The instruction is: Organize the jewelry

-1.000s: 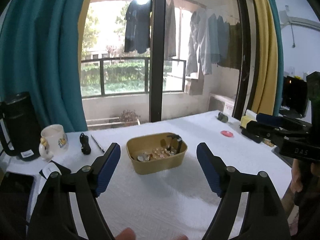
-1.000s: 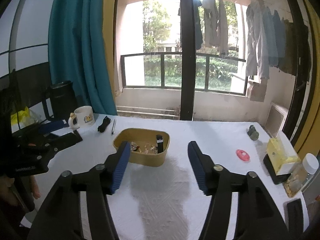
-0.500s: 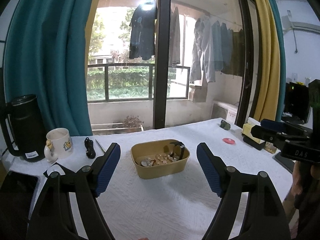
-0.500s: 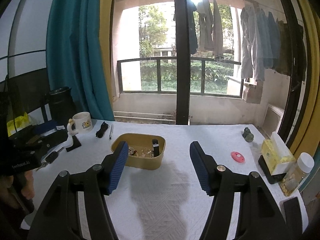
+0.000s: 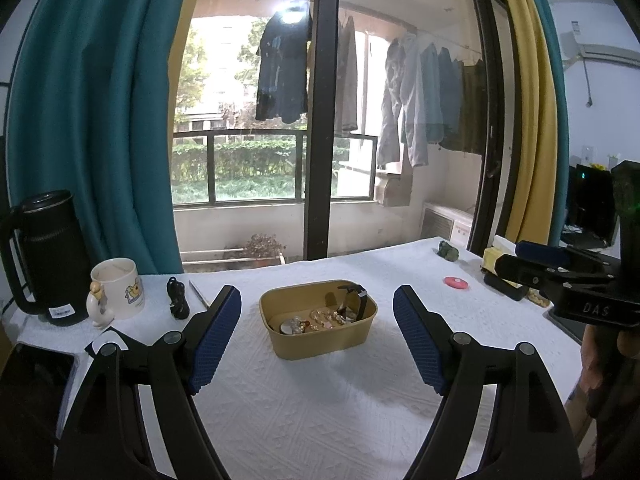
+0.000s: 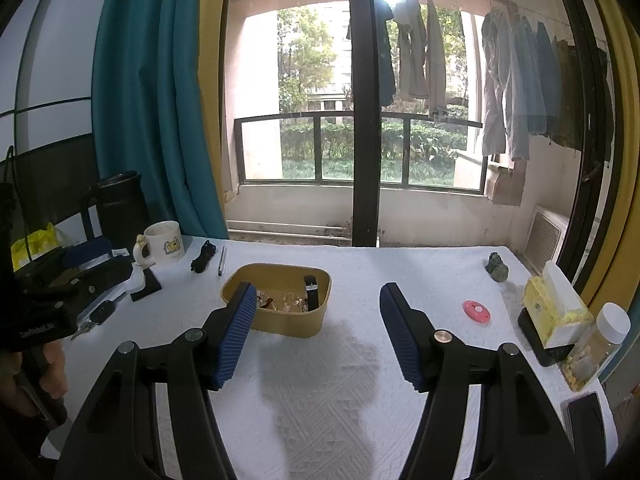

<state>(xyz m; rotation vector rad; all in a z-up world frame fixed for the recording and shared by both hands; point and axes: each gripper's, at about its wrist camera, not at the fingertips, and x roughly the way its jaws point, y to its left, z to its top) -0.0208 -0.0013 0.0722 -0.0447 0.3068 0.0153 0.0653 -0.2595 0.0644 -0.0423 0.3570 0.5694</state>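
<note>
Tongs in our left hand (image 5: pixel 318 340) and right hand (image 6: pixel 318 332) both gape wide, gripping nothing, held above the white-clothed surface (image 5: pixel 320 412). Ahead of them we see the tan tray (image 5: pixel 320 346) holding small jewelry (image 5: pixel 320 318) and a black watch (image 5: pixel 358 300) leaning upright against its wall.

One tan tray (image 5: pixel 320 346), one mug (image 5: pixel 118 288), one kettle (image 5: pixel 48 256), one pink disc (image 6: pixel 476 311).

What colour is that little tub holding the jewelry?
The tub is mustard yellow, plain and unpatterned. It shows best in the left wrist view.
</note>
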